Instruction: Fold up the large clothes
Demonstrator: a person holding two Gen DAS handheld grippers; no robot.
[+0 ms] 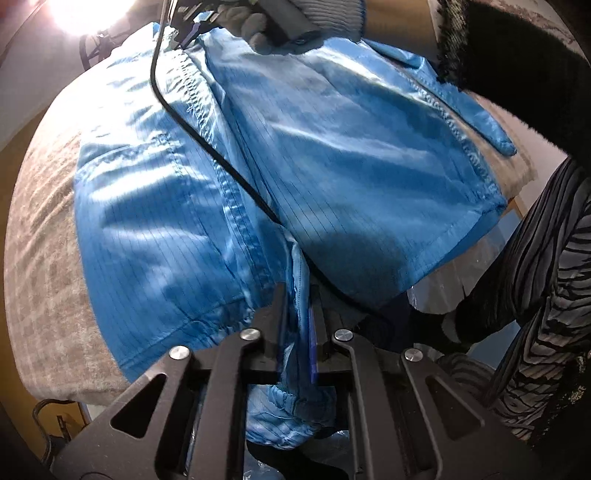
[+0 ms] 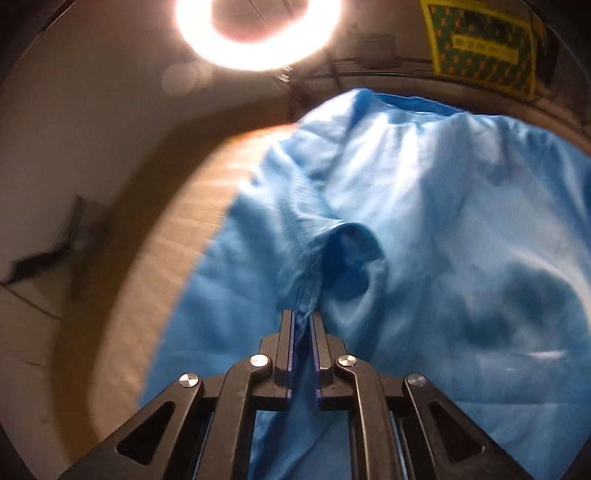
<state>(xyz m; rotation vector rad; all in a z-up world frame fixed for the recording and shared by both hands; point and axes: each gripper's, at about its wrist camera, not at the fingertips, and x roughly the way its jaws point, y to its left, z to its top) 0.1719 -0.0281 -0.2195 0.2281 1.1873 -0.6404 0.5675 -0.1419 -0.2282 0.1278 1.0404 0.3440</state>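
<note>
The shiny blue pinstriped garment of thin synthetic cloth (image 1: 332, 155) lies spread over a surface covered in a beige plush cloth (image 1: 44, 258), reaching from its far part to the near edge, where a fold hangs over. One layer is already doubled over another, its stitched hem running across the top, so the fold looks partly made rather than finished.

The left claw (image 1: 300, 295) is closed narrow on a pinch of that cloth at the near edge — a seam runs straight up between the fingers, and bunched fabric with an elastic cuff spills below them. Holding at a seam probably gives a firm, straight line to fold along.

The right claw (image 2: 303, 325) is likewise clamped on a gathered ridge of the same garment, the fabric puckering into a small hollow just ahead of its tips. In the left wrist view it shows at the far side, held in a grey knit glove (image 1: 255, 26), with its black cable (image 1: 192, 125) trailing across the cloth.

Two grips set well apart keep the slippery fabric taut — likely so the held layer can be carried over evenly.

A ring light (image 2: 258, 33) glares above.
</note>
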